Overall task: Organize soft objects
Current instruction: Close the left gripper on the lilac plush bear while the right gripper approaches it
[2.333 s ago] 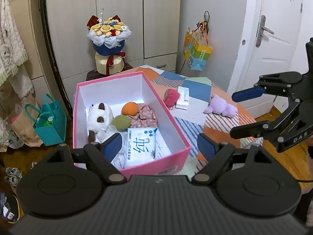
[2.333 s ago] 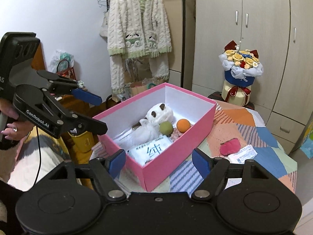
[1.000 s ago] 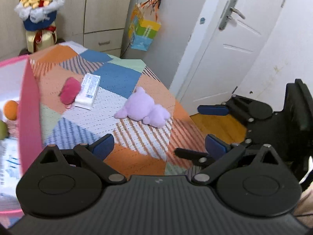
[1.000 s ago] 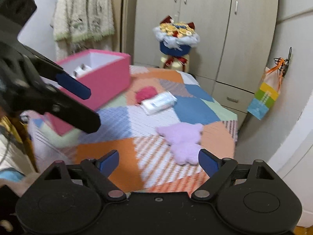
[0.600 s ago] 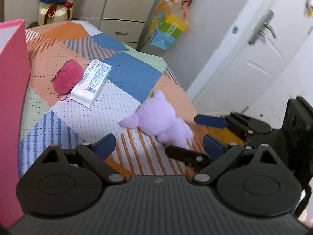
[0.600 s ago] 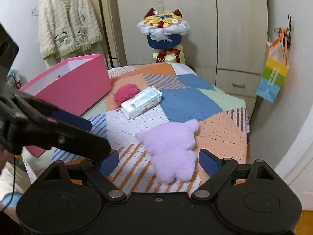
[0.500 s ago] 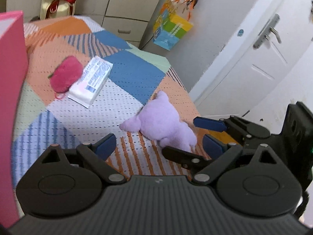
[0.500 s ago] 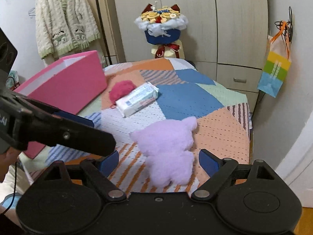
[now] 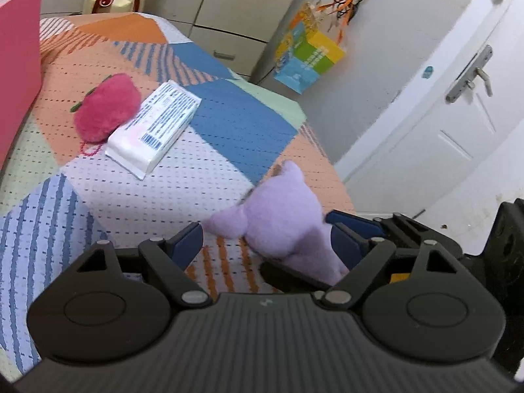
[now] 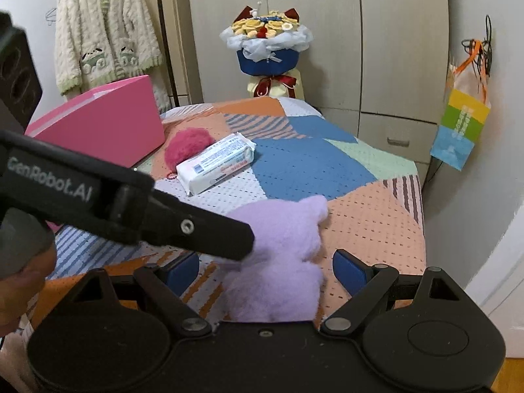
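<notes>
The lilac plush bear (image 10: 278, 262) lies near the corner of the patchwork-covered tabletop (image 10: 311, 163), directly ahead of the right gripper (image 10: 266, 271) and between its blue-padded fingers (image 10: 348, 270), which stand wide apart with nothing held. Its long axis runs roughly along the right gripper's line of sight, head end away, so those fingers would close across the body. The left gripper (image 9: 267, 240) is also spread wide and empty; in its own view the bear sits toward its right finger, partly overlapped by the right gripper's fingers (image 9: 357, 221). The right gripper looks the better placed for the grab. Whether any pad already touches the fur is unclear. The bear's near end is hidden behind the gripper housing in both views. A fuzzy magenta plush (image 10: 188, 145) and a white wrapped tissue pack (image 10: 216, 162) lie touching, well apart from the bear, beside the pink cardboard box (image 10: 104, 121), whose inside is out of sight.
</notes>
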